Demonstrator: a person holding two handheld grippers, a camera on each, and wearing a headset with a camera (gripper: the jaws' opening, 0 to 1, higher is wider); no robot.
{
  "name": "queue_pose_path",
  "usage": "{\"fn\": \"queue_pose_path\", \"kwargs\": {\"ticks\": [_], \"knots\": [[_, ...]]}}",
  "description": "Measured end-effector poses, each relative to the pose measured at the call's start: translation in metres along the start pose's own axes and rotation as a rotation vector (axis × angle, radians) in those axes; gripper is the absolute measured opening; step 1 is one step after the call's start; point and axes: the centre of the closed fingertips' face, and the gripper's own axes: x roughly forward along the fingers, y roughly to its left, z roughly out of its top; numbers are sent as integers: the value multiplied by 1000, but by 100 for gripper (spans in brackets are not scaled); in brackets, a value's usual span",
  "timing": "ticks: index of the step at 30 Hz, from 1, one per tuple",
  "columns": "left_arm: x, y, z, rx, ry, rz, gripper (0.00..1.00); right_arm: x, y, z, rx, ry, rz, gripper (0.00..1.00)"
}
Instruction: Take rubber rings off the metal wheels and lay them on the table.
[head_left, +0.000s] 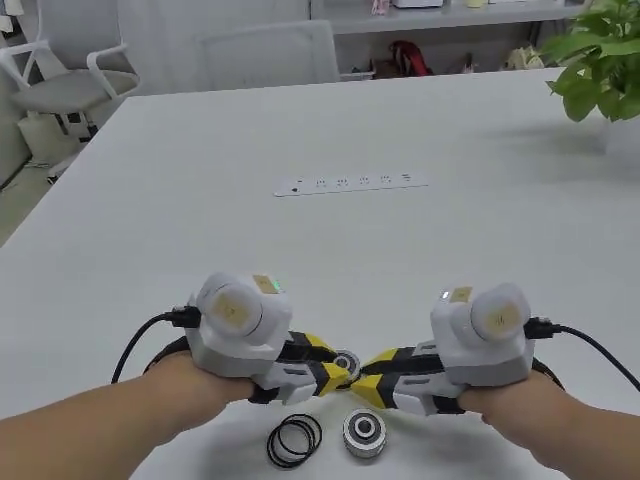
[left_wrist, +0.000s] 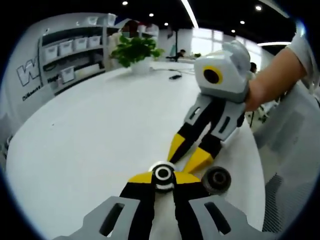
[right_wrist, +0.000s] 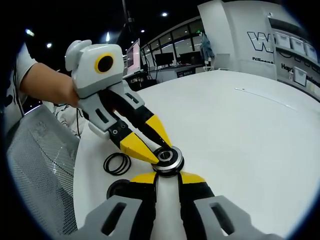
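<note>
Low on the white table (head_left: 200, 200), the left gripper (right_wrist: 161, 151) is clamped on a metal wheel (right_wrist: 169, 160). The right gripper (left_wrist: 186, 161) is nearly closed at its rim, but I can't tell what it grips. Stripping a ring looks under way, and next comes a steady outward peel. A second wheel (head_left: 365, 432) and loose rubber rings (head_left: 294, 438) lie beside. Wall lettering (right_wrist: 257, 40) starts with W; the rest is unreadable.

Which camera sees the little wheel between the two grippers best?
The right gripper view: the wheel sits close, with its rim and centre clear. The left gripper view shows its round face, smaller and blurrier. The head view shows a small bit of it.
</note>
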Motion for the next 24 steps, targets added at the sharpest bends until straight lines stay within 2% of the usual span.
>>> {"fn": "queue_pose_path", "kwargs": {"ticks": [11, 24], "knots": [[1, 1, 0, 10, 8, 21, 13, -1, 0, 0, 12, -7, -5, 12], [1, 1, 0, 3, 6, 27, 13, -2, -2, 0, 68, -24, 3, 11]]}}
